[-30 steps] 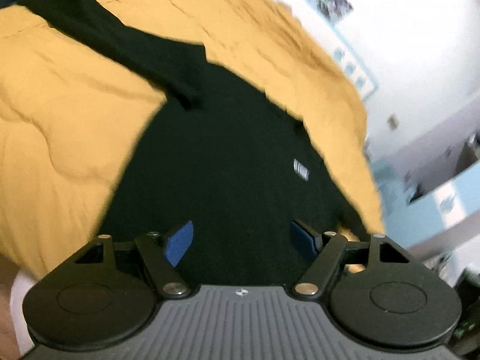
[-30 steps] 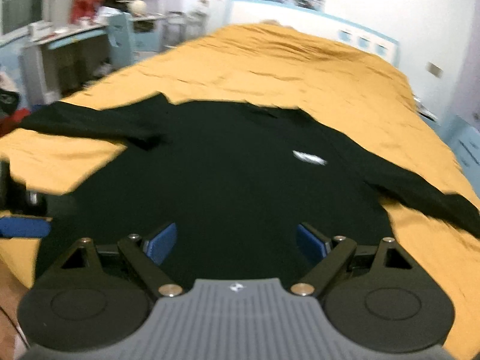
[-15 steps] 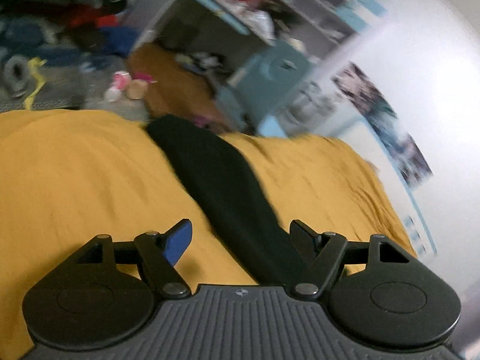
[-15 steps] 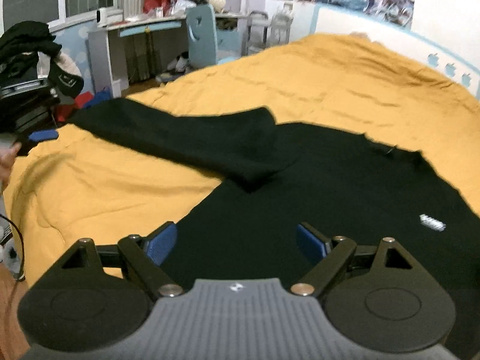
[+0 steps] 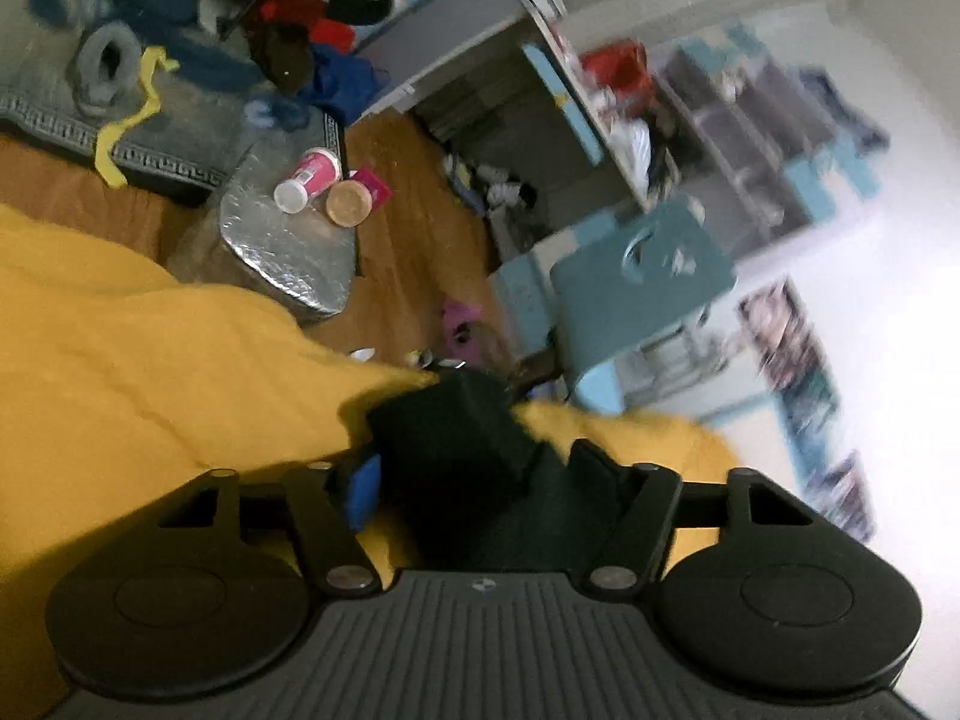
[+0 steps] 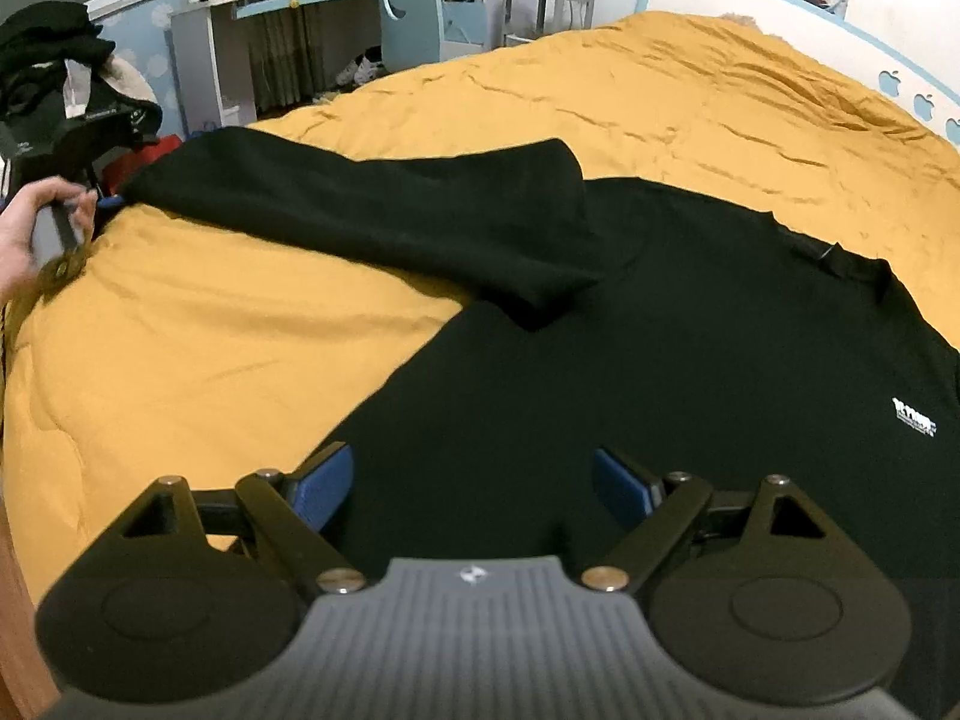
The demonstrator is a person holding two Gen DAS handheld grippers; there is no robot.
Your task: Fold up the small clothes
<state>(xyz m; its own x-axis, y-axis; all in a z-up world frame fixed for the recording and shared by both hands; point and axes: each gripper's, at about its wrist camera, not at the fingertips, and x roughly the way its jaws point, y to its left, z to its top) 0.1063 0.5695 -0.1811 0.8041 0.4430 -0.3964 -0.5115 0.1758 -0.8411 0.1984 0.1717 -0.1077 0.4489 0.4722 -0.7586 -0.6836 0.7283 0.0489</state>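
Logo [image 6: 914,425] on black shirt [image 6: 660,390]: white, lettering too blurred to read.

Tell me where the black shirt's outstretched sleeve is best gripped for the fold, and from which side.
At the cuff end, approached from the bed's edge along the sleeve. It lies flat and straight across the yellow cover, so only the end offers an edge to pinch. The left gripper is closing there now, cuff between its fingers. The right gripper hangs open over the shirt body.
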